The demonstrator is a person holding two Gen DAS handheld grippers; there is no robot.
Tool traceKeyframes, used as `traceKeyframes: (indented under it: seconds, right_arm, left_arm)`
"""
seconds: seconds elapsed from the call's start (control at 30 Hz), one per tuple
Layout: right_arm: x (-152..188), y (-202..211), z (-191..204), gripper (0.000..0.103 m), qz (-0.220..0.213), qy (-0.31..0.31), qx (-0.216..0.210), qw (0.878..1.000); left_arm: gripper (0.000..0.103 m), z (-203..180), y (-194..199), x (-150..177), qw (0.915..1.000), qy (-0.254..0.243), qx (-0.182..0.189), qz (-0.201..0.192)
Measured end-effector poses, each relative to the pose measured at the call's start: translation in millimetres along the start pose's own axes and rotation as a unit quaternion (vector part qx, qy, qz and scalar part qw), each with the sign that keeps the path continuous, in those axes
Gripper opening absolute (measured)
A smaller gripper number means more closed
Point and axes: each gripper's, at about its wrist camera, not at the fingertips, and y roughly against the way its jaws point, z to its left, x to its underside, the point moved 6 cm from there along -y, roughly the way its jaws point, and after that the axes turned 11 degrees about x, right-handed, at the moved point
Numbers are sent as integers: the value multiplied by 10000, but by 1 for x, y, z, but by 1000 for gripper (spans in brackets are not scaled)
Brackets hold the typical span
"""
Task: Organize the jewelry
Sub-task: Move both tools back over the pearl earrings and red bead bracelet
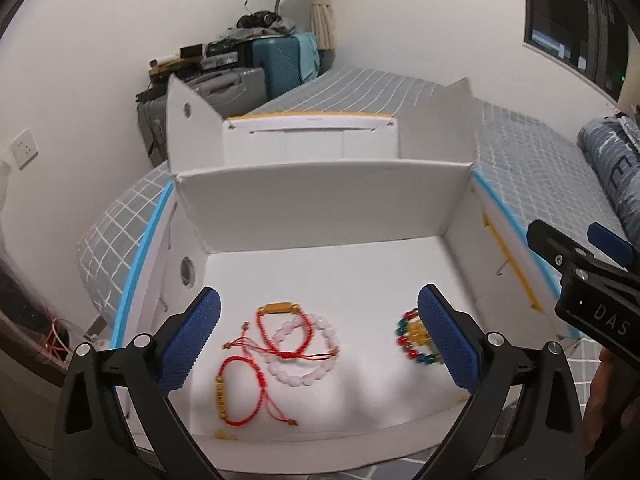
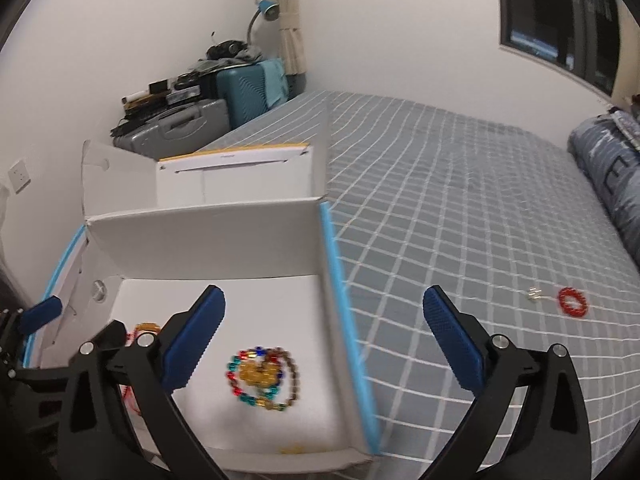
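1. Both grippers, left gripper (image 1: 319, 338) and right gripper (image 2: 324, 338), hold nothing, fingers spread wide.
2. Bracelets (image 1: 294, 346) lie in the box (image 1: 320, 200); a red ring (image 2: 574, 301) sits on the bed (image 2: 460, 200) (well apart).
3. Reaching out could tip the light box wall.

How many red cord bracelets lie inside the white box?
2. One red cord bracelet with a gold bar lies across the pale pink bead bracelet; the other lies nearer the camera, beside the left gripper. The grippers may hide more.

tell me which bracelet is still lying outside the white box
The red beaded bracelet on the grey checked bedspread; the red cord, pale pink bead and multicoloured bead bracelets all lie inside the white cardboard box.
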Motion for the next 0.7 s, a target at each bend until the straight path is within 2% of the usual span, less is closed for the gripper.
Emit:
traceKeyframes:
  seconds: [0.13, 0.37, 0.7]
  right_arm:
    - [-2, 13, -32, 95, -101, -67, 198, 9997]
    - [-6, 37, -119, 95, -197, -369, 762, 9962]
    - [19, 22, -246, 95, 246, -784, 1455, 9859]
  left_arm:
    - [97, -27, 1, -6, 9998, -101, 185, -43]
    - [97, -108, 4, -17, 9964, -467, 685, -154]
    - [97, -226, -18, -21, 9871, -1092, 1175, -22]
